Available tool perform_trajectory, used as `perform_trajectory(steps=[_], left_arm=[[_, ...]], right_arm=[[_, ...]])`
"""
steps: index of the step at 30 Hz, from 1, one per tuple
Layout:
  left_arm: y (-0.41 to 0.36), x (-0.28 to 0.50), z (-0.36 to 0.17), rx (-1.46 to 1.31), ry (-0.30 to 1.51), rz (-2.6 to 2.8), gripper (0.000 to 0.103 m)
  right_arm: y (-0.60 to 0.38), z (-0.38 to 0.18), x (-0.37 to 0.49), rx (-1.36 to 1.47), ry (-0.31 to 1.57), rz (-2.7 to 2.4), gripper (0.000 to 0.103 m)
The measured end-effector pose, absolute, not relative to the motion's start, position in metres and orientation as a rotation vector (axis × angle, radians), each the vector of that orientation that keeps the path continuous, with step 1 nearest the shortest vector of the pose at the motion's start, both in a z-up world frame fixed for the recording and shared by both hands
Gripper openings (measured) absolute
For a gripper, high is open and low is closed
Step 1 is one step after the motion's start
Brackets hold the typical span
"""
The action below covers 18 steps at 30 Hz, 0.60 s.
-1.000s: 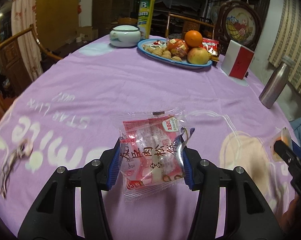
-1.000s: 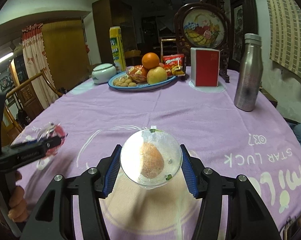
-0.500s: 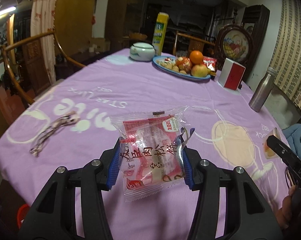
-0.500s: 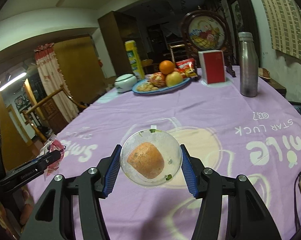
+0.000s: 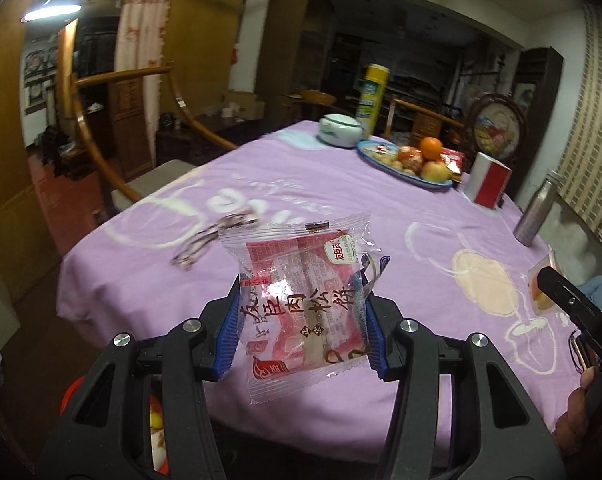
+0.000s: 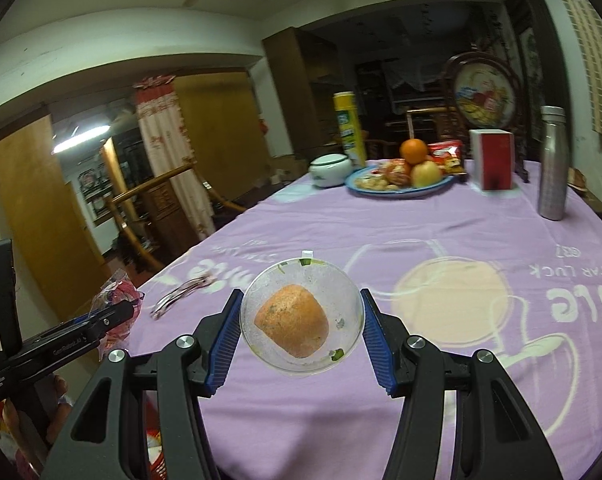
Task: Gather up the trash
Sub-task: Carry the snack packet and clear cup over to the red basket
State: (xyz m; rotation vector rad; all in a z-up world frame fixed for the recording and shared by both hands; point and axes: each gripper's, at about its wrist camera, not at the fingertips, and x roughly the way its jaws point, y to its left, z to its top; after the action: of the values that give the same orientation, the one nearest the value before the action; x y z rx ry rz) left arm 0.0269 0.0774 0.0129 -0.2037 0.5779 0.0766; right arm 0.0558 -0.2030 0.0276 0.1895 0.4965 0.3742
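- A snack wrapper (image 5: 305, 304), red and clear with printed characters, is pinched by its side edges between the blue pads of the left gripper (image 5: 301, 320), held in the air above the near edge of the table (image 5: 301, 184).
- Its long axis runs roughly from 6 to 12 o'clock in the left wrist view, leaning slightly left, with the crimped top seam at 12 and the printed face toward the camera.
- A clear plastic cup (image 6: 301, 320) with an orange lump inside is clasped at its rim by the right gripper (image 6: 301, 328); its mouth faces the lens, so its axis points back along the jaws.
- Risk: the wrapper is thin and slick, gripped only at its edges, and could buckle and slide free on a quick swing.
- Risk: the tipped cup could shed its contents onto the purple cloth if tilted further.
- A crumpled scrap (image 5: 213, 236) lies uncollected on the table at about 10 o'clock from the wrapper.
- A red bin (image 6: 157, 456), partly seen below at 7 o'clock, looks the likely target; a drop short of it would land on the floor.
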Motion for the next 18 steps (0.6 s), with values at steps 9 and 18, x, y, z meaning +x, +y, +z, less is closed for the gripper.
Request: perform_trajectory(steps=[9,18], left_arm=[[0.161,-0.029,-0.019,-0.271,0.636,0.28,0.052],[0.252,-0.078,-0.091,-0.408,0.796,0.473,0.052]], right_arm=[[-0.134,0.023,0.038,0.105,0.538,0.54,0.057],[-0.069,0.01,0.027,0.014,0.614,0.668,0.057]])
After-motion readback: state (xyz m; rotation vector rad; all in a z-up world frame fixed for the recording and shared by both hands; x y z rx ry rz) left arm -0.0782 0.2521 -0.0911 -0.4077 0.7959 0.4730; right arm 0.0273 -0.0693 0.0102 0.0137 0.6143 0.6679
